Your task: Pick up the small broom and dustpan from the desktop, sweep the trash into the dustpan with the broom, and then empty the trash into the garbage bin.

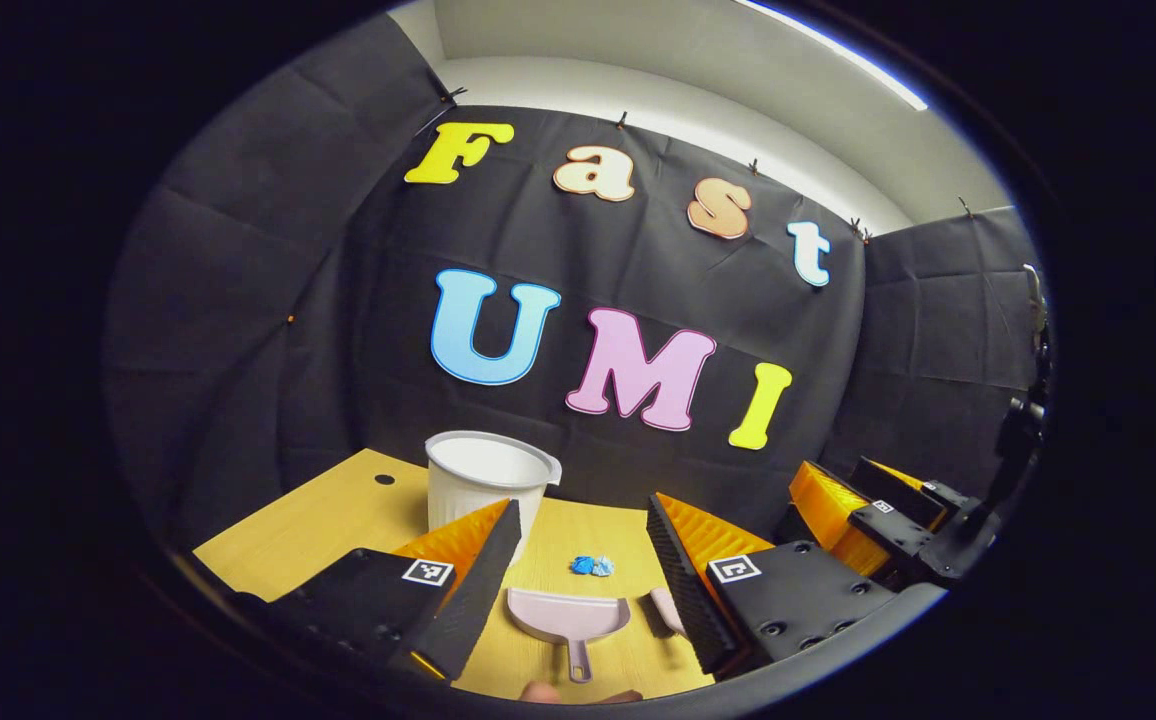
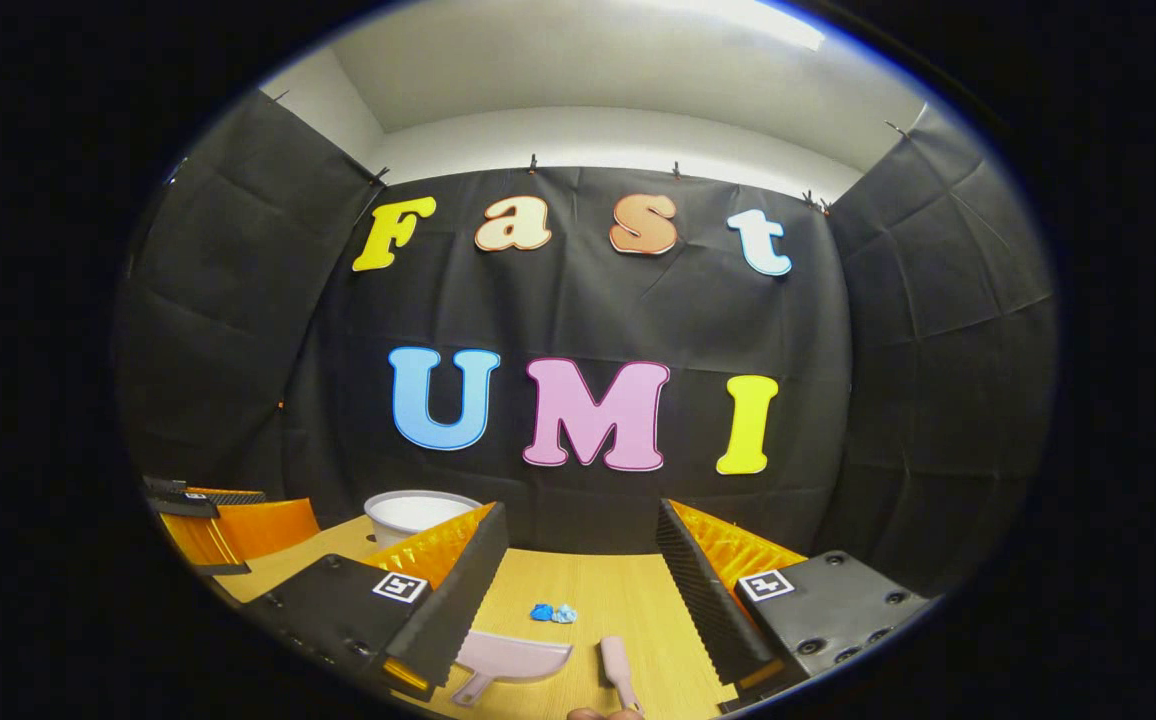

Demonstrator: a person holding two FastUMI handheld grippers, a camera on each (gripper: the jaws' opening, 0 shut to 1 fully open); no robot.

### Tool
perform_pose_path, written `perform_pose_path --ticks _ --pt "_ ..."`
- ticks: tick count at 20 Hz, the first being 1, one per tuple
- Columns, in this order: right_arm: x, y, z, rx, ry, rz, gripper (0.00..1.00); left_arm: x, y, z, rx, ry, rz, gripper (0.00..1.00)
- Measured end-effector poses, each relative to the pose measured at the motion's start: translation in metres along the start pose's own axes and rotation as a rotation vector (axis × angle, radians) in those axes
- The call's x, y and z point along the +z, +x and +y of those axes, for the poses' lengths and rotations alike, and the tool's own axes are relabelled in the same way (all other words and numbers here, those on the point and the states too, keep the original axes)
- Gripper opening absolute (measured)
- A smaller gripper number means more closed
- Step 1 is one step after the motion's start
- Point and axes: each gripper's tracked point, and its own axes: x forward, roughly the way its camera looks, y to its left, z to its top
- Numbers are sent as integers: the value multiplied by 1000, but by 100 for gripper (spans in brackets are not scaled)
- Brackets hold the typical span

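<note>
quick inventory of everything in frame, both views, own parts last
desk: 1, light wood, spans the bottom of both views; a small dark hole near its far left corner
garbage bin: 1, white, upright at the back left of the desk
trash: 1 small crumpled clump, blue, mid-desk, beyond the dustpan
dustpan: 1, pale pink, flat on the near desk, handle toward the camera
small broom: 1, pale pink, flat on the desk, right of the dustpan and apart from it
left tool: 1, open, holding nothing, above the dustpan
right tool: 1, open, holding nothing, above the dustpan and broom
fingertip: one or two at the bottom edge of each view
</note>
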Motion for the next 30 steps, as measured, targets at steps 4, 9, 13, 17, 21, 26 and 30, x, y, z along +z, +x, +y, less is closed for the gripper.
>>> perform_pose_path --ticks 4,9,13,17,21,26,30 --pt "0 13 -6 -8 -15 -16 94 8 9 -2 -7 32 -18 74" --pt "-2 36 -14 2 -2 -19 94 11 35 -13 -16 41 -16 75" --pt "-14 56 -19 19 5 4 96 7 53 -19 -3 62 -2 75" --pt "-28 74 -25 37 4 26 96 -11 76 -22 9 -7 84 75" --pt "-47 89 -36 58 10 47 94 -56 98 -13 54 -50 208 75" --pt "-86 108 -55 68 45 124 94 -147 111 -6 127 -82 494 76" --pt "-135 112 -74 88 47 234 97 -224 118 -12 152 -90 709 77"
